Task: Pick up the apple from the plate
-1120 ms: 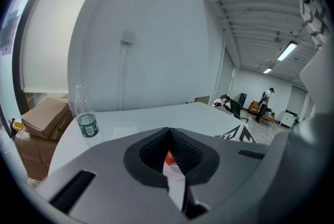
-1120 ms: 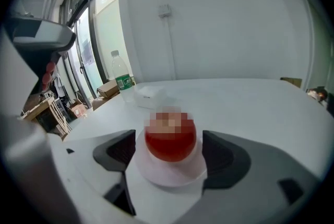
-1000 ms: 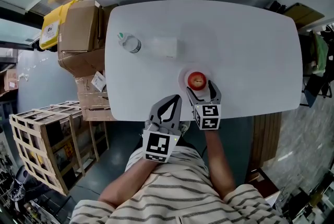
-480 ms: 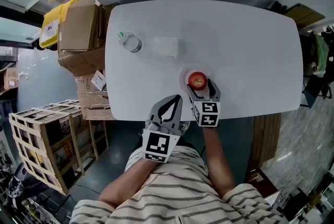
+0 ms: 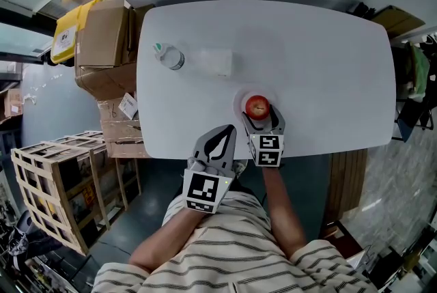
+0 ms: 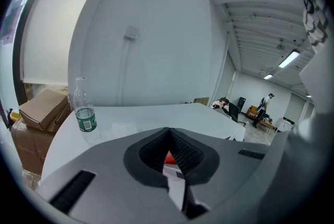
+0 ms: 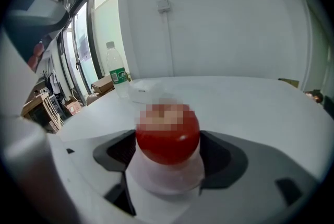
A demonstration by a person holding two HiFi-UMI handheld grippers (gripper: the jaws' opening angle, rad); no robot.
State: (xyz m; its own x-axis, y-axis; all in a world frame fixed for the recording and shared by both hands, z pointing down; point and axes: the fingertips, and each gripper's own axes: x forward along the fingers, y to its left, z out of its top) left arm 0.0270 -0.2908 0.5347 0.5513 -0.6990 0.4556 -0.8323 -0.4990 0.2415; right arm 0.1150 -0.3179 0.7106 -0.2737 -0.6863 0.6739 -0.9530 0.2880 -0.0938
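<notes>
A red apple [image 5: 257, 106] sits on a small white plate [image 5: 240, 102]. The right gripper [image 5: 263, 118] has its jaws wide either side of it, apparently not touching; they should close squarely across its middle. The left gripper [image 5: 228, 132] idles, closed and empty.

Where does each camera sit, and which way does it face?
Head view: on the person's head, facing steeply down at the table; striped shirt, left gripper and right gripper show.
Left gripper view: on the left gripper, facing across the table toward the bottle; its shut jaws show.
Right gripper view: on the right gripper, facing the apple between its open jaws.
Shared: the bottle, in all three.
</notes>
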